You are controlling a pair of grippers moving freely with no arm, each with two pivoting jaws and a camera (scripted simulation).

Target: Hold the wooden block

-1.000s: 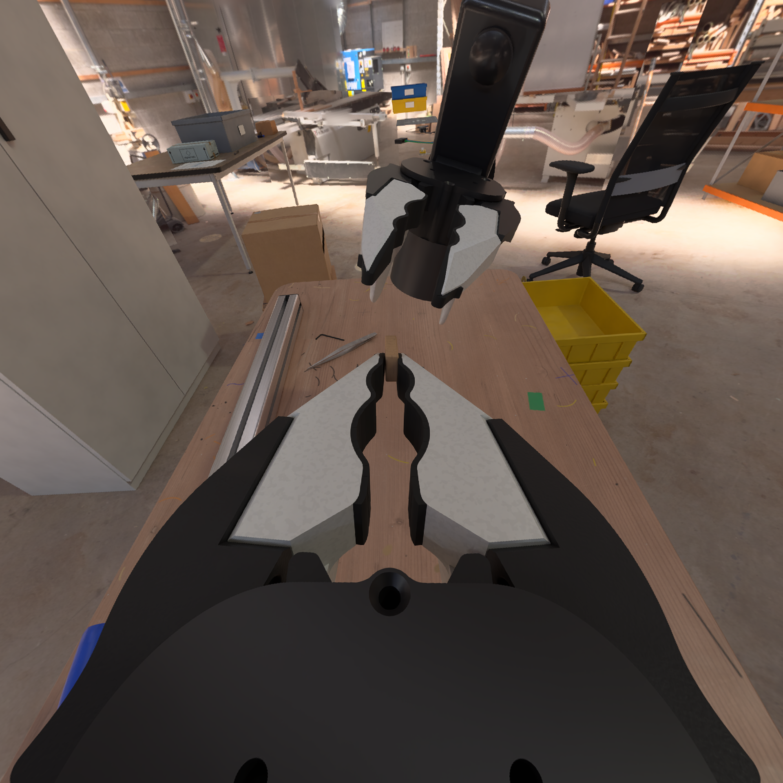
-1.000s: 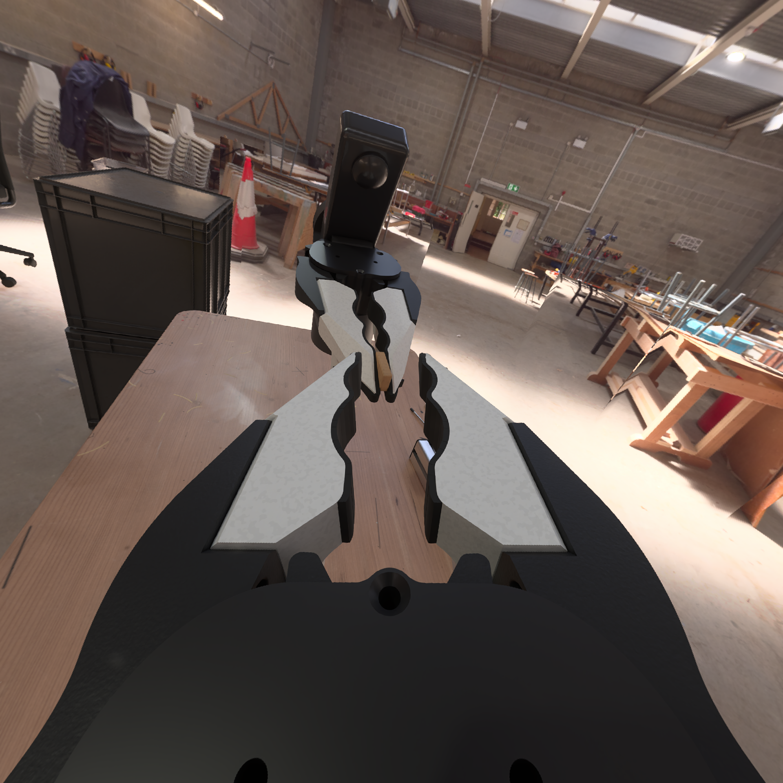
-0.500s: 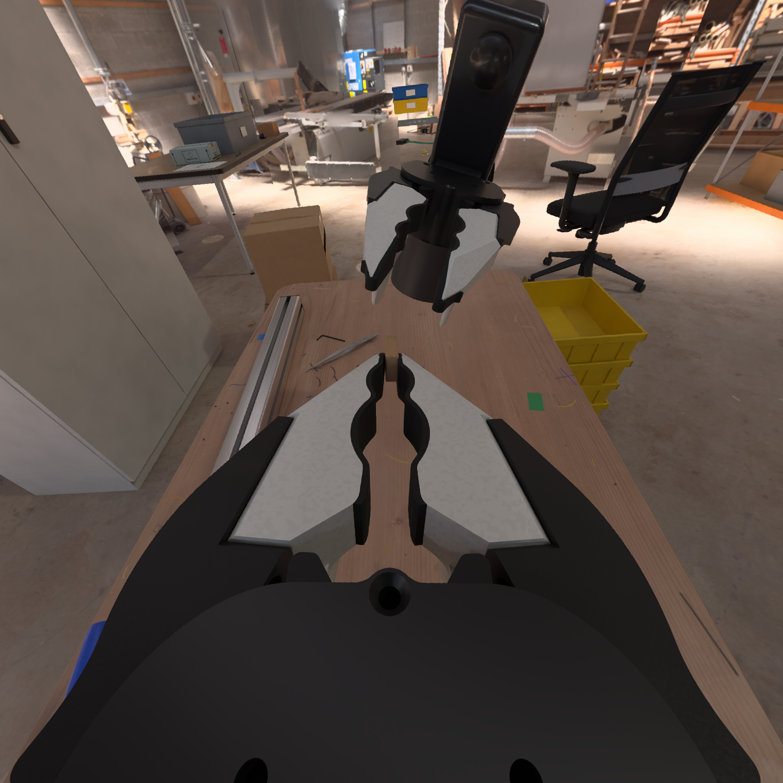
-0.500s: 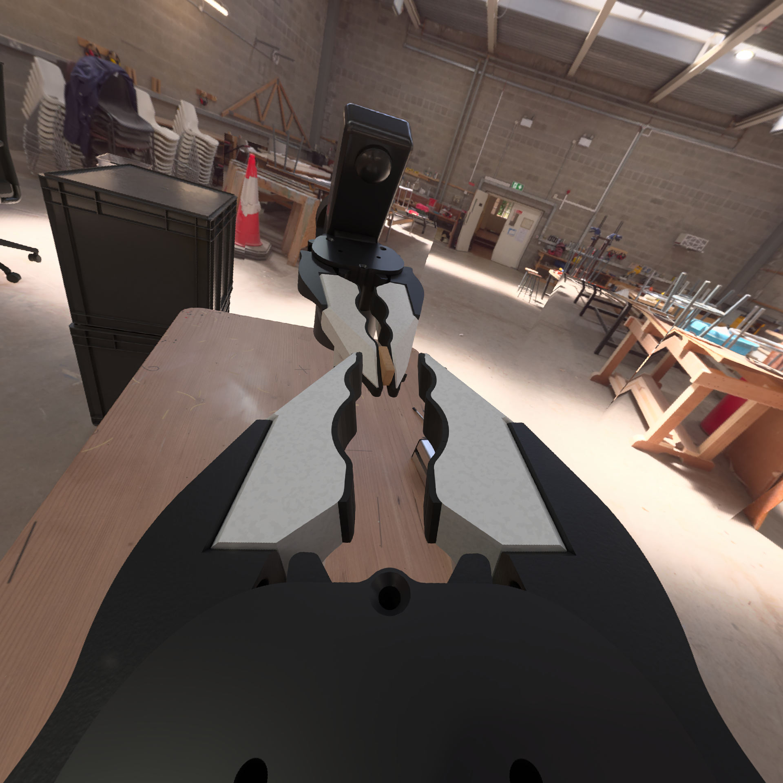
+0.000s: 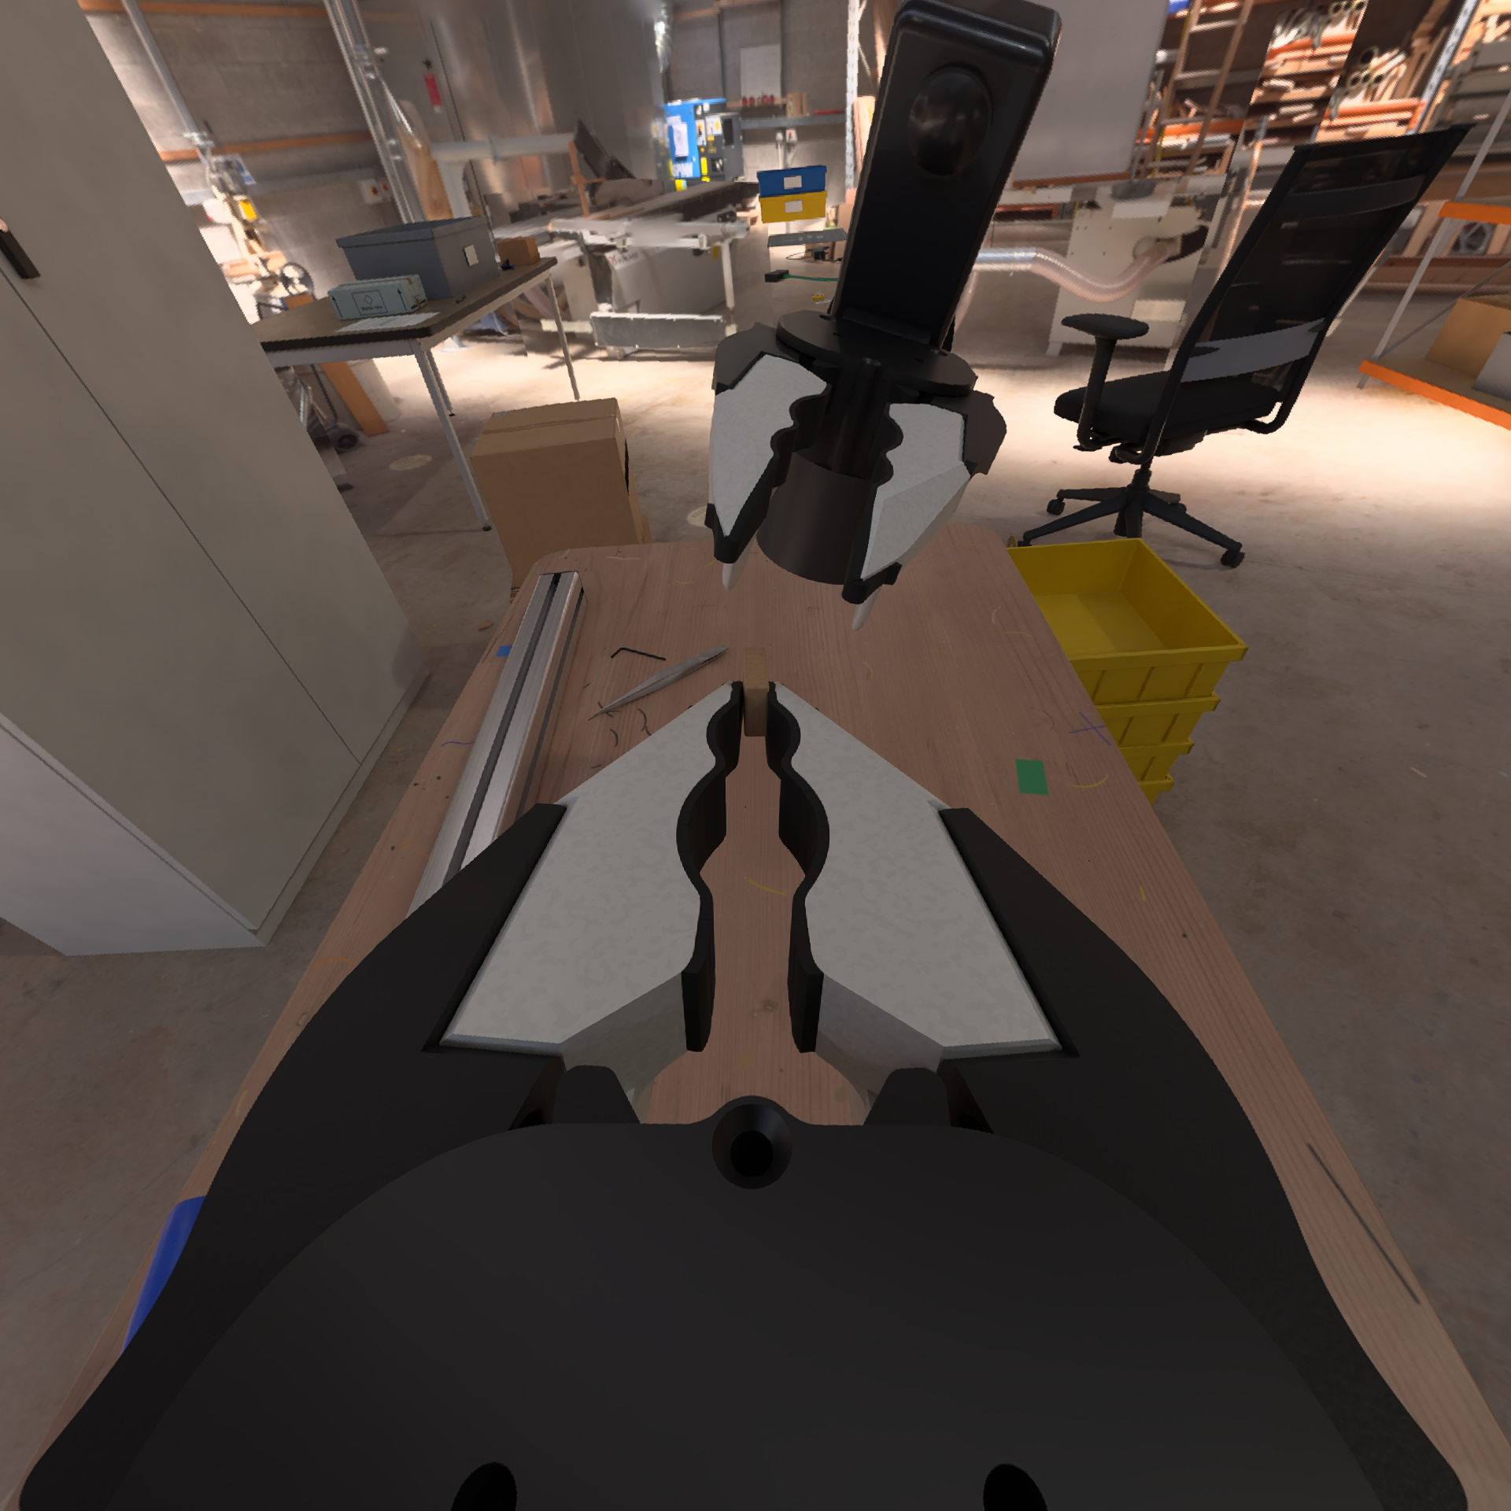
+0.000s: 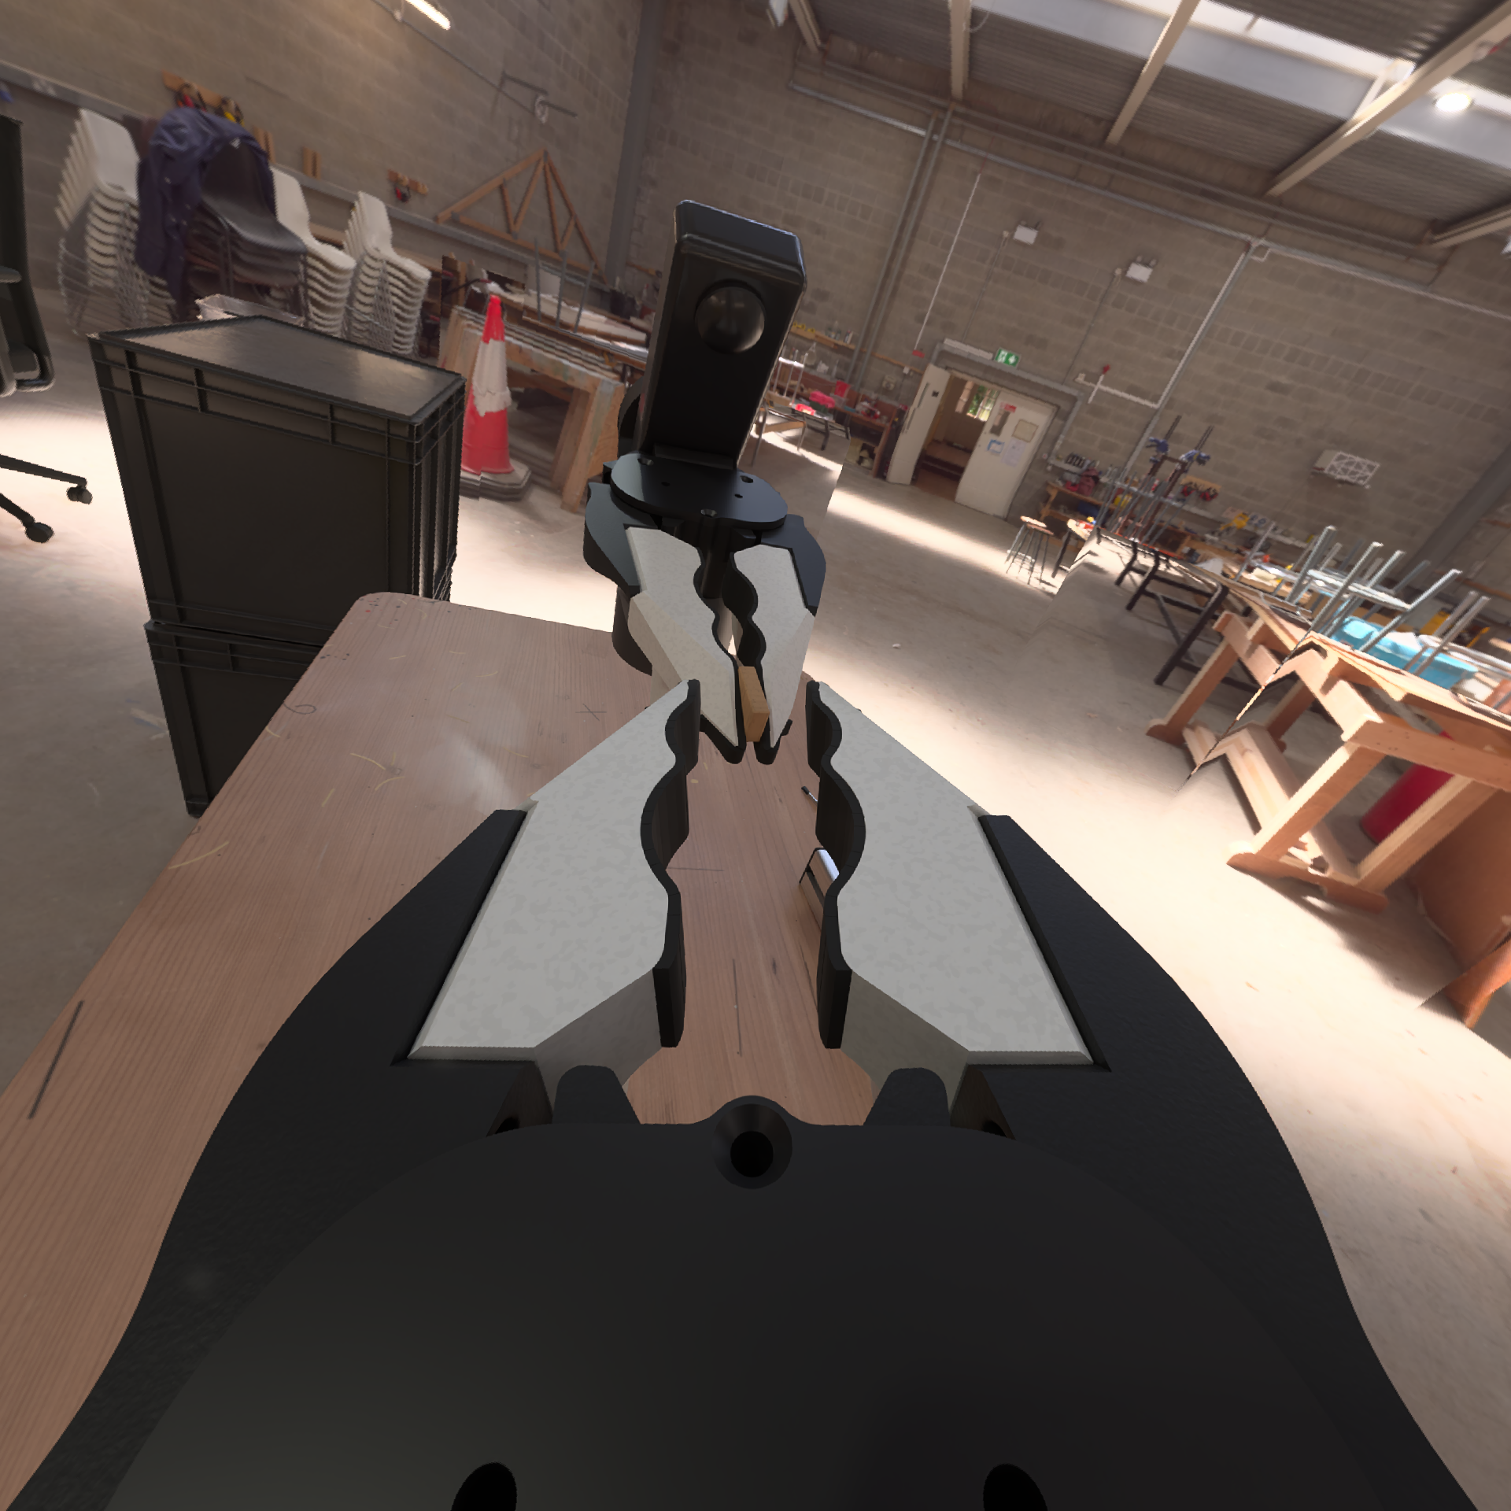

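Note:
The wooden block [image 5: 754,710] is small and light brown. My left gripper [image 5: 754,695] is shut on it at the fingertips and holds it above the wooden table [image 5: 940,736]. In the right wrist view the block [image 6: 752,701] shows upright between the left gripper's [image 6: 748,748] tips. My right gripper [image 6: 747,695] is open and empty. It faces the left gripper, with its tips on either side of the left gripper's tips and not touching. In the left wrist view the right gripper [image 5: 795,597] hovers above the table's far end.
Tweezers [image 5: 662,679], a small hex key [image 5: 638,652] and an aluminium rail [image 5: 507,736] lie on the table's left side. Stacked yellow bins [image 5: 1128,646] stand to the right of the table. Black crates [image 6: 278,490] stand beyond the other end. A small metal piece [image 6: 818,879] lies under my right gripper.
Hardly anything. The right gripper has drifted slightly. The left gripper still holds the block in the same place.

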